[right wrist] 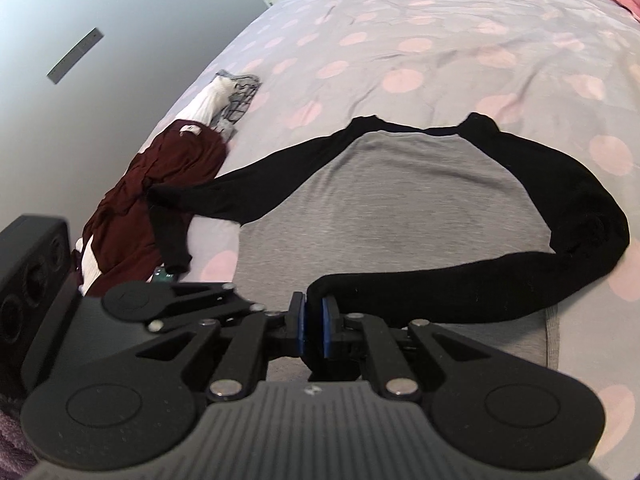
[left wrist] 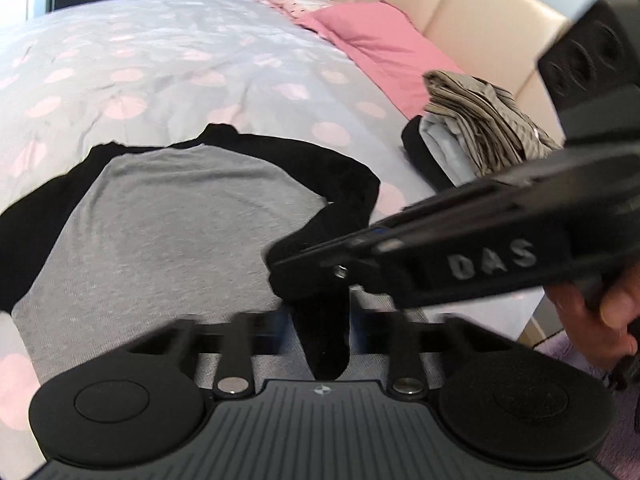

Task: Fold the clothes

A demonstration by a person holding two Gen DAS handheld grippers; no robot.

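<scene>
Now spread flat on the bed [right wrist: 460, 40], grey shirt [right wrist: 400, 208], with black sleeve [right wrist: 460, 280] pinched in both right tongs [right wrist: 314, 328] and left tongs [left wrist: 320, 336], probably for folding across the body.

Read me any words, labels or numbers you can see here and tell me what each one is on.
"DAS": raised letters on the side of the right claw, seen from the left wrist camera.
Label at the neck of the maroon garment: too small to read.
Grey strip on the wall: any marks are too blurred to read.
Nothing else readable.
</scene>
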